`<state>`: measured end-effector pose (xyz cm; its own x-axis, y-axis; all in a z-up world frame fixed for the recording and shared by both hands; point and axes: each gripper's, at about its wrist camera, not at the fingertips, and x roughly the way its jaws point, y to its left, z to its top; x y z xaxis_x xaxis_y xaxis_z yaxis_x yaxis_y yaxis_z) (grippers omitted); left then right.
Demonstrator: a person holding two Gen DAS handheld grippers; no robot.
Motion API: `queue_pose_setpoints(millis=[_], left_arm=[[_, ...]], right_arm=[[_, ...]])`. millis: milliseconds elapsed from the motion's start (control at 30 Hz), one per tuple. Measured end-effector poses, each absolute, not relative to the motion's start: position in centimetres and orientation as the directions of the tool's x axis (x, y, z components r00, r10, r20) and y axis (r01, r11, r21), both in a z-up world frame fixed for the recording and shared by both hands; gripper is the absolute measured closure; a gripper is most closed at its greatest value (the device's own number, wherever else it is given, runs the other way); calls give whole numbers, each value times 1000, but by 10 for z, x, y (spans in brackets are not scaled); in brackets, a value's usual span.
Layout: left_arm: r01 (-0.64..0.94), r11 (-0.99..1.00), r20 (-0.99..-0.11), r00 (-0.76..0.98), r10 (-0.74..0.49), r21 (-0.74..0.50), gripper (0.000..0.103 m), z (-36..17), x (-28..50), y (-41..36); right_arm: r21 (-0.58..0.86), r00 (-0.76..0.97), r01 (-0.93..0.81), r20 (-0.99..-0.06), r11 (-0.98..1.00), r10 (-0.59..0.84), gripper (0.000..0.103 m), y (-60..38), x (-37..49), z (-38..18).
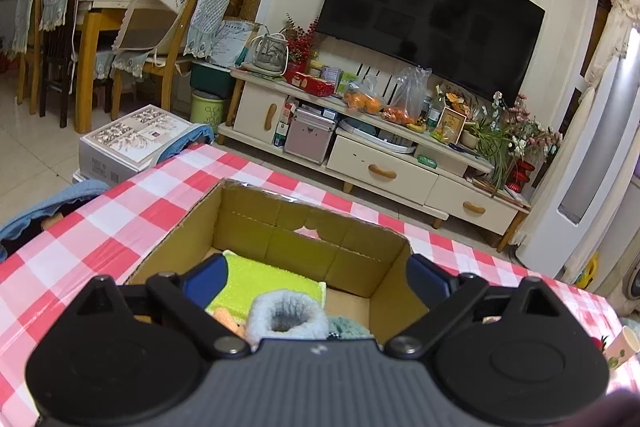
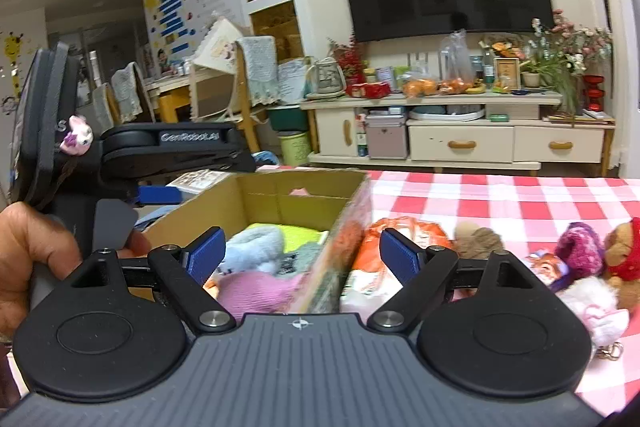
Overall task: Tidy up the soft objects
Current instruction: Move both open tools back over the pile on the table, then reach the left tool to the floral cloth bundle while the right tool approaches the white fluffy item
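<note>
An open cardboard box (image 1: pixel 280 227) stands on the red-checked tablecloth. It holds a yellow-green cloth (image 1: pixel 264 283), a light blue fuzzy sock (image 1: pixel 286 317) and other soft items. My left gripper (image 1: pixel 316 281) is open and empty above the box. In the right wrist view my right gripper (image 2: pixel 304 255) is open and empty over the box's right wall (image 2: pixel 348 223). A pink knit piece (image 2: pixel 256 291) lies in the box. An orange plush (image 2: pixel 412 235), a purple toy (image 2: pixel 580 243) and a brown bear (image 2: pixel 624 251) lie on the cloth to the right.
The left gripper's body (image 2: pixel 132 151) and the hand holding it (image 2: pixel 24 259) are at the left of the right wrist view. A paper cup (image 1: pixel 624 343) stands at the table's right. A TV stand (image 1: pixel 384 167) is beyond the table.
</note>
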<state>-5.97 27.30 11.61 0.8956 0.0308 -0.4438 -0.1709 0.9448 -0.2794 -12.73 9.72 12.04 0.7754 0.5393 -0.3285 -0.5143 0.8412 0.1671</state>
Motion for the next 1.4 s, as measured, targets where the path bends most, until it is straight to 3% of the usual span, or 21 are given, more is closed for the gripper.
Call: queue_pose_setpoints(millis=[600, 1400], left_arm=[[-141, 968, -469, 883, 28, -208, 1, 116, -56, 238], [-32, 986, -453, 890, -47, -165, 1, 116, -55, 178]], right_arm=[[162, 827, -381, -382, 910, 414, 0, 67, -125, 107], [168, 868, -281, -376, 945, 325, 0, 29, -129, 97]])
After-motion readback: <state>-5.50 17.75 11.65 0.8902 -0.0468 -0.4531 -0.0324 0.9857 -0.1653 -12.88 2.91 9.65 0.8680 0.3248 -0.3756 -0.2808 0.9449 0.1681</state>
